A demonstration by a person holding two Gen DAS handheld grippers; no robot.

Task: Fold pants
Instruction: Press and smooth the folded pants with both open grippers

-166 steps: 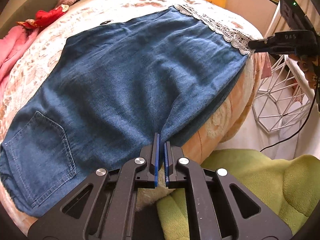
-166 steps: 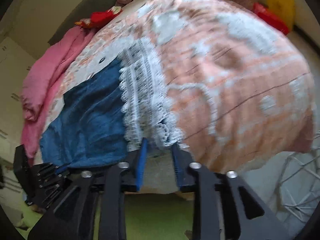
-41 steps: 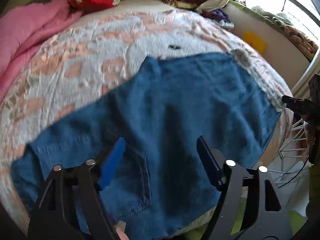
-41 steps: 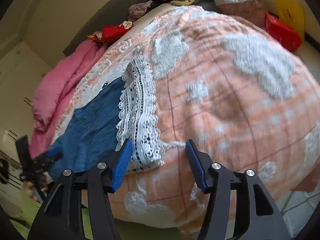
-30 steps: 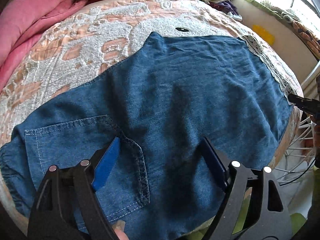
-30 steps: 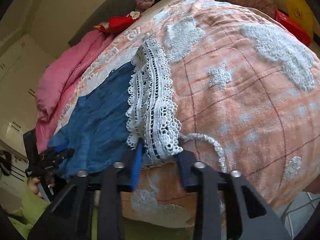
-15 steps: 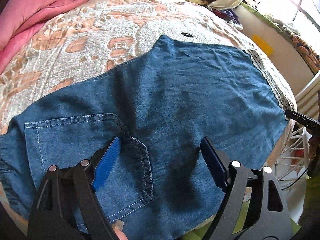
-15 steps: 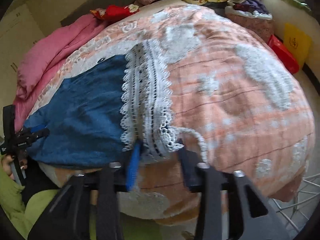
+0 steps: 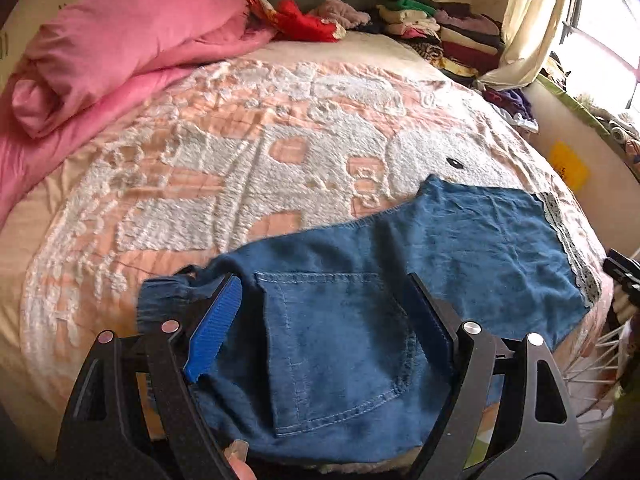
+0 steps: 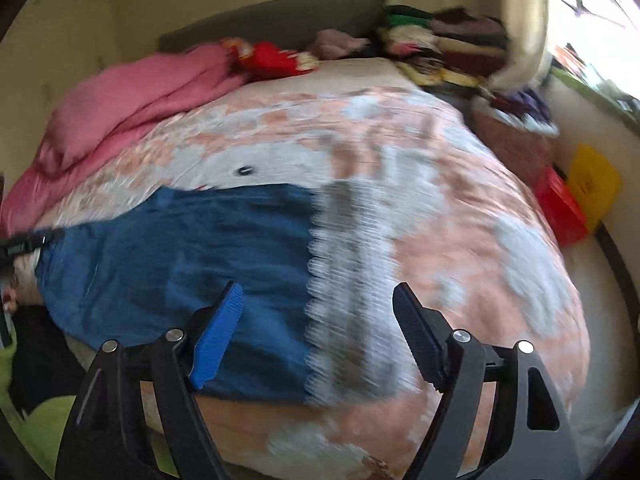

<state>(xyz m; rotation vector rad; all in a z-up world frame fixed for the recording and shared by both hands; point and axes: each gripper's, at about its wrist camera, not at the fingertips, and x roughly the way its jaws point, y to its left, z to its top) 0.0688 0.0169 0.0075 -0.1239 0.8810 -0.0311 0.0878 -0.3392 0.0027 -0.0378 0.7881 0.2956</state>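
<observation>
Denim pants [image 9: 400, 276] hug bedspread [image 9: 240, 168] near edge; far side bare.

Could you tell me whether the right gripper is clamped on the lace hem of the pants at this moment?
No, the right gripper stands open above the lace hem of the pants, its pads clear of the fabric.

Left tool [image 9: 324, 316] jaws wide, nothing between them, above the back pocket [image 9: 336, 344] of blue denim pants [image 9: 460, 248] lying flat on the bed [image 9: 220, 168]. Lace hem [image 9: 568, 236] at right. Pink duvet [image 9: 104, 52] bunched far left, clothes pile [image 9: 440, 36] behind.
</observation>
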